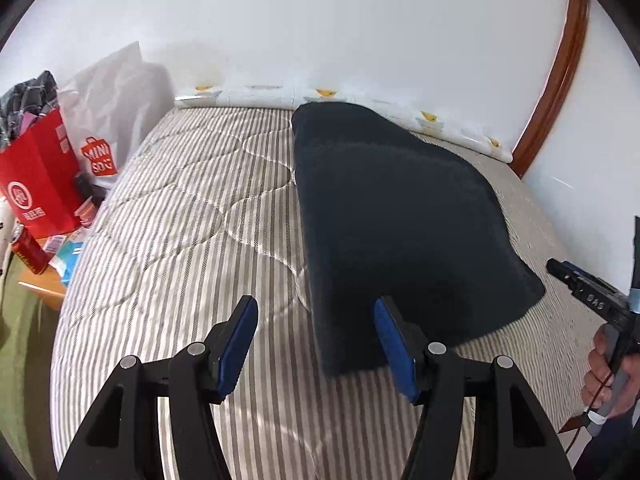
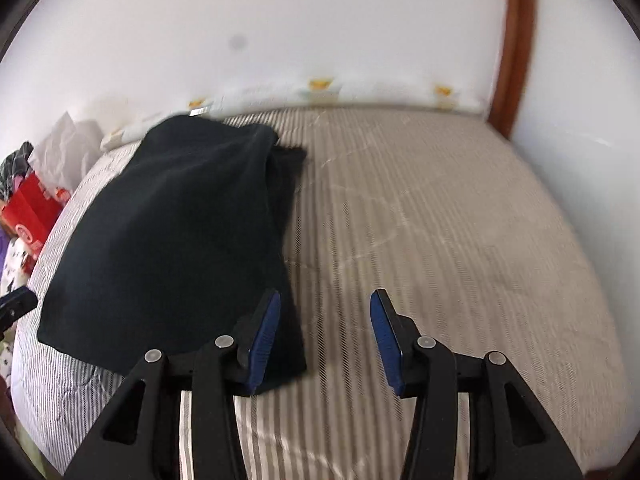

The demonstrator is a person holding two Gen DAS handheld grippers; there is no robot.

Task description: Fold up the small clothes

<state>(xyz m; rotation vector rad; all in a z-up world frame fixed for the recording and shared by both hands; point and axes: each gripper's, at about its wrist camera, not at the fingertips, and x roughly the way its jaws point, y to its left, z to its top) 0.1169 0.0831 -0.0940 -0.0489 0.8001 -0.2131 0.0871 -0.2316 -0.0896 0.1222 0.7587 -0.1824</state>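
The dark garment (image 2: 172, 240) on the bed (image 2: 440, 220) looks soft, light, floppy; best pinched at a corner. Both the left hand-held gripper (image 1: 316, 344) and the right hand-held gripper (image 2: 324, 340) are released, holding nothing.

matt dark cloth garment (image 1: 400, 220), quilted striped mattress (image 1: 192, 216)

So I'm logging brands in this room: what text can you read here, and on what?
"MINI SO" on the white shopping bag.
Red bag: round white logo and characters under it, too blurred to read.
Red can and small boxes beside it: print too small to read.
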